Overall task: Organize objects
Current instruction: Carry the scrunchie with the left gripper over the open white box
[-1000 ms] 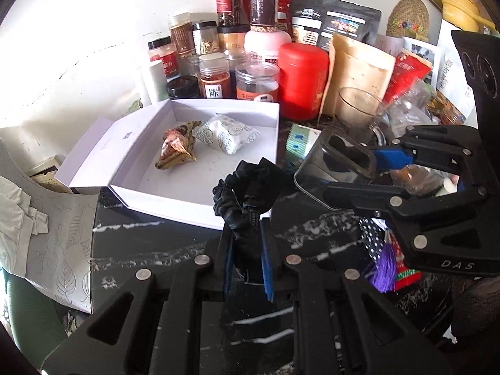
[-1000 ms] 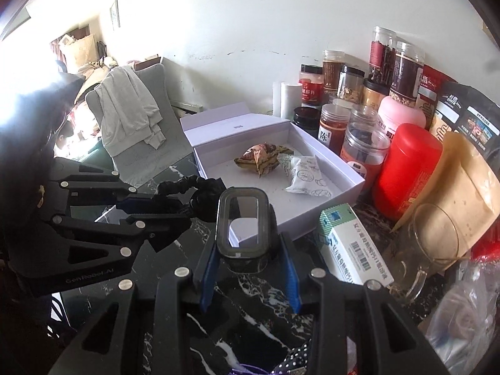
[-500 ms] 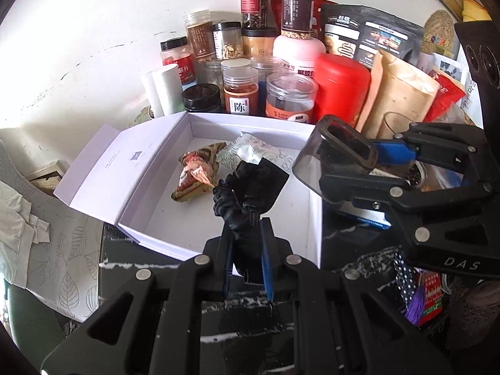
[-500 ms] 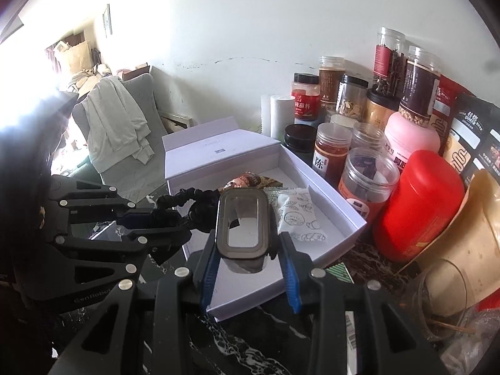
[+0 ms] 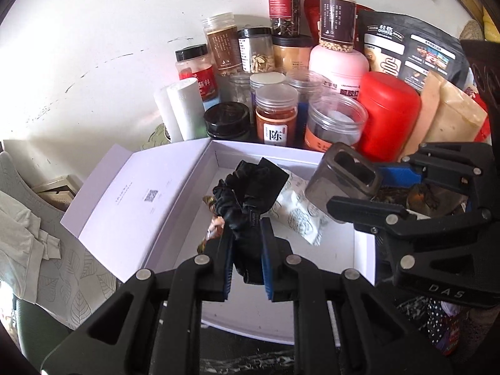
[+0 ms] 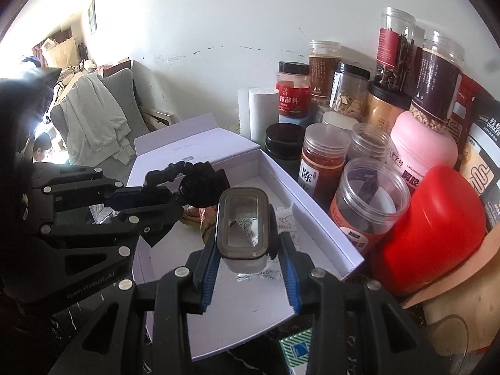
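My left gripper point(image 5: 247, 247) is shut on a black scrunchie point(image 5: 250, 187) and holds it above the open white box point(image 5: 175, 200). My right gripper point(image 6: 247, 250) is shut on a small smoky clear container point(image 6: 243, 222), also held over the box point(image 6: 315, 209). From the left wrist view the container point(image 5: 342, 181) hangs at the box's right side. In the right wrist view the scrunchie point(image 6: 200, 184) shows to the left of the container. Inside the box lie a white snack packet point(image 5: 297, 212) and a brown wrapped item point(image 5: 214, 228), both partly hidden.
Several jars and bottles crowd the wall behind the box, among them a red canister point(image 5: 387, 115), a pink tub point(image 5: 339, 65) and an orange-labelled jar point(image 5: 275, 115). Paper pouches point(image 5: 450, 115) stand at right. A chair with cloth point(image 6: 93, 115) stands at left. A green-striped carton point(image 6: 297, 350) lies near the front.
Both grippers have moved forward from above the dark marble table to above the white box, still carrying the scrunchie and the container. The jars and wall look nearer.
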A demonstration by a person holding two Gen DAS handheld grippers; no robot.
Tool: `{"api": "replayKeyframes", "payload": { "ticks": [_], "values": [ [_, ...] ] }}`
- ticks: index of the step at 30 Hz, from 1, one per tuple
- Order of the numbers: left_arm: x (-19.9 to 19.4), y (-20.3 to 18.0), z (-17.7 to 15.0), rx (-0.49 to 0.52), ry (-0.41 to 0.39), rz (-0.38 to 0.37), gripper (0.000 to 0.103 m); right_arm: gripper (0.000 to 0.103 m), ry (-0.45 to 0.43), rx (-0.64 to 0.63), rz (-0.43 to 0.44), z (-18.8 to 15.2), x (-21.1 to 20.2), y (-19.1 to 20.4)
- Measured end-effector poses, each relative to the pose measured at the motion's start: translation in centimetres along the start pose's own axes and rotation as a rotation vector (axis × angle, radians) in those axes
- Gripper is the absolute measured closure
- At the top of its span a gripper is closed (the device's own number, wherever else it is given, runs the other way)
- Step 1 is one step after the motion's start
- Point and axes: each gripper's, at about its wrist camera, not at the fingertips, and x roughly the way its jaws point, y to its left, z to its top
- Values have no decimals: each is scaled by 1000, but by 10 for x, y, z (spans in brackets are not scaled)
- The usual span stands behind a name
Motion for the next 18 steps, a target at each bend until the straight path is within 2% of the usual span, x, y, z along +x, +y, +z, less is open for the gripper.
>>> {"api": "replayKeyframes", "payload": {
  "ticks": [3,10,13,18],
  "values": [
    [10,1,6,15,-9,20,88,67,12,32,23,4,14,-10],
    [40,9,22,17,9,-10,88,67,37,82,0,14,44,-23],
    [53,16,26,7,9,-56,89,67,49,100,-9,18,57,-26],
    [72,20,30,20,24,-42,89,67,64,128,-9,19,75,-33]
  ]
}}
